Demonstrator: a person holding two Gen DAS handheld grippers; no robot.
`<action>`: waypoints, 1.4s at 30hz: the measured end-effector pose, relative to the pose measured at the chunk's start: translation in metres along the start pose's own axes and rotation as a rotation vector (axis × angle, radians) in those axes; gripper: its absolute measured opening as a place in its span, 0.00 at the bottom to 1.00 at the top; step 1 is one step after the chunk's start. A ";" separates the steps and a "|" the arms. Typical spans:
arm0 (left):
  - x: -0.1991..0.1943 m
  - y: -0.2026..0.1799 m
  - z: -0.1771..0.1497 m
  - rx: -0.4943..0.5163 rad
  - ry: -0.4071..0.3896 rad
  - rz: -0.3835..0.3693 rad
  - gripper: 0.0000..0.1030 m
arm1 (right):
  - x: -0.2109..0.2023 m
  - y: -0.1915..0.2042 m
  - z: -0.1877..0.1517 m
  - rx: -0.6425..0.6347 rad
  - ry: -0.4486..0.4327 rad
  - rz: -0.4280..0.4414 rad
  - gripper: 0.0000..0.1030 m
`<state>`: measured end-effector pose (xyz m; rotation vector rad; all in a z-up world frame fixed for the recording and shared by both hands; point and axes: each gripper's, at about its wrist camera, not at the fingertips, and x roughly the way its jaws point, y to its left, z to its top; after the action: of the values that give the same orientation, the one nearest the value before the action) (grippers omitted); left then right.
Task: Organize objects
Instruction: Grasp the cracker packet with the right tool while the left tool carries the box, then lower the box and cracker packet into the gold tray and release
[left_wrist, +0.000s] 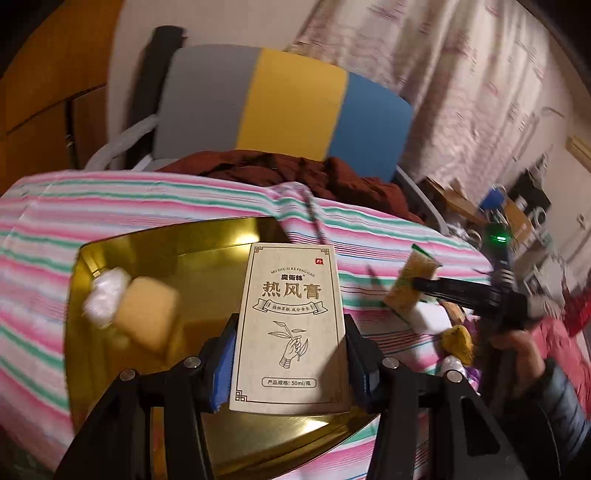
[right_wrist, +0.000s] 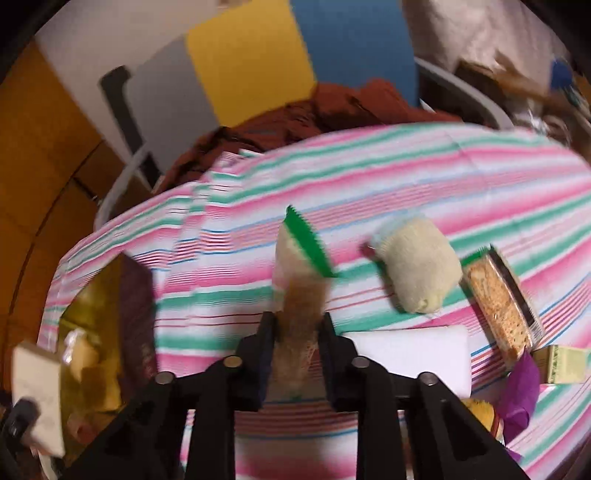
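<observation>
Over a striped tabletop (left_wrist: 155, 199), low in the frame of my left camera, my left tool (left_wrist: 290, 354) is clenched on a beige carton (left_wrist: 290, 325) printed with Chinese characters, held upright above a gold tin (left_wrist: 207, 254) that already contains a yellow sponge-like block (left_wrist: 147, 317) and a crinkled white wrapper (left_wrist: 105, 295). At centre of my right camera, my right tool (right_wrist: 297, 332) grips a green-edged snack packet (right_wrist: 299, 273) by its lower end, lifted clear of the cloth. Right of it lie a pale rolled bundle (right_wrist: 417, 266), a clear-wrapped cereal bar (right_wrist: 498, 302), a white pad (right_wrist: 410, 350) and a purple wrapper (right_wrist: 521, 391); the tin sits at the left edge of that view.

The risks, as I judge them: the tall carton is pinched only on its lower sides, so it could topple when I let go rather than lie flat. The soft packet may slide out of its narrow grip in transit. Both tools converging on the same tin could also collide. Blur in both views suggests speed, which would worsen each.
</observation>
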<state>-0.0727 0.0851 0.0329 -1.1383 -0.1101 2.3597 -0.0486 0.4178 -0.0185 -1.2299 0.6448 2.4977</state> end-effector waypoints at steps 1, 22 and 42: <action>-0.003 0.005 -0.002 -0.014 -0.004 0.010 0.50 | -0.006 0.008 0.000 -0.026 -0.013 0.003 0.20; -0.055 0.077 -0.038 -0.160 -0.071 0.080 0.50 | 0.022 0.075 -0.021 -0.322 0.139 -0.060 0.61; -0.025 0.073 -0.038 -0.133 0.003 0.104 0.50 | 0.029 0.059 -0.009 -0.316 0.124 -0.045 0.42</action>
<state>-0.0609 0.0042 0.0053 -1.2369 -0.2143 2.4734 -0.0853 0.3641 -0.0308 -1.4980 0.2496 2.5705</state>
